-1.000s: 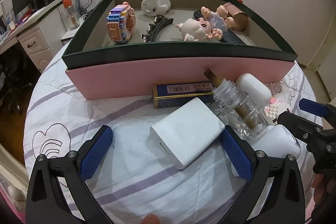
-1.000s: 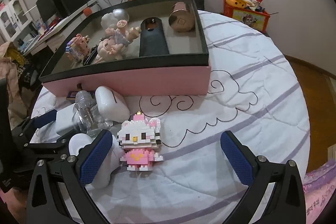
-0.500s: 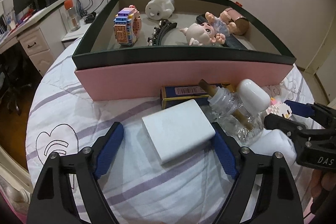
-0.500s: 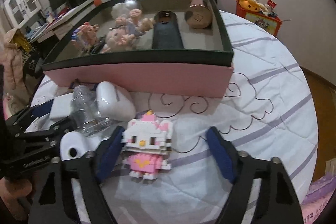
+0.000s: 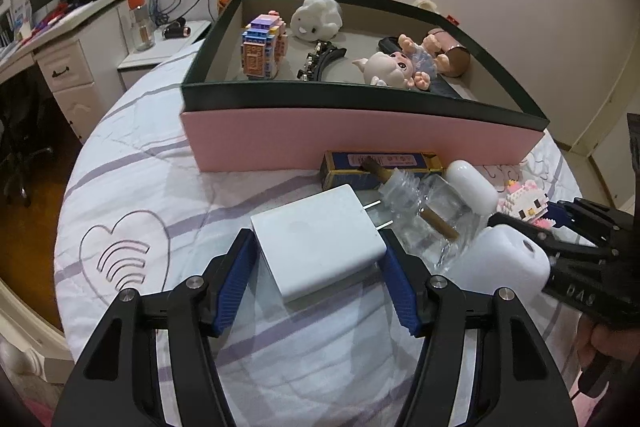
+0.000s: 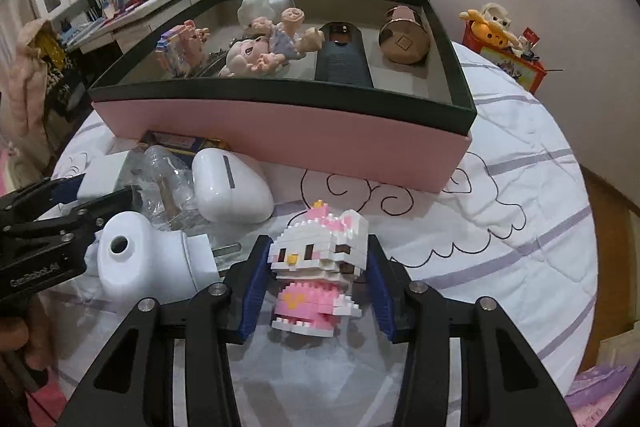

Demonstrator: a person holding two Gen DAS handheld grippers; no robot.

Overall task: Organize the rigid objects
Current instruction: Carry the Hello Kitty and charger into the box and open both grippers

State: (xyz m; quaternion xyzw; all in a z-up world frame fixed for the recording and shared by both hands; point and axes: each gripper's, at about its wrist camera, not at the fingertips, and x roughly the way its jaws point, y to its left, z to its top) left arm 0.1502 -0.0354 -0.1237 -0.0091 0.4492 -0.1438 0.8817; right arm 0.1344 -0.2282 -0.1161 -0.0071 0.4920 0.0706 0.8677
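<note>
Since 1 s ago both grippers have closed in: wide-spread fingers then, now pinching their objects. Left gripper (image 5: 318, 277) has its blue pads pressed on both sides of the flat white rectangular plug-in charger (image 5: 318, 243), metal prongs pointing right toward the clear glass bottle (image 5: 428, 215) with a brown stick in it. Right gripper (image 6: 318, 285) clamps the pink-and-white brick-built cat figure (image 6: 318, 267) at its sides, figure upright on the white quilted tablecloth with purple stripes (image 6: 500, 227). Both objects are on the cloth, in front of the pink-sided, dark-green-rimmed open box (image 5: 360, 137). Just left of the cat figure lies a white round-bodied plug adapter (image 6: 148, 259); behind it a white oval earbud-style case (image 6: 230, 189). A dark blue flat carton (image 5: 380, 167) sits against the box wall. Box holds a baby doll (image 5: 400, 65), a multicolour brick model (image 5: 262, 47), a white plush-like figure (image 5: 316, 19), a black hair clip (image 5: 320, 61).
</note>
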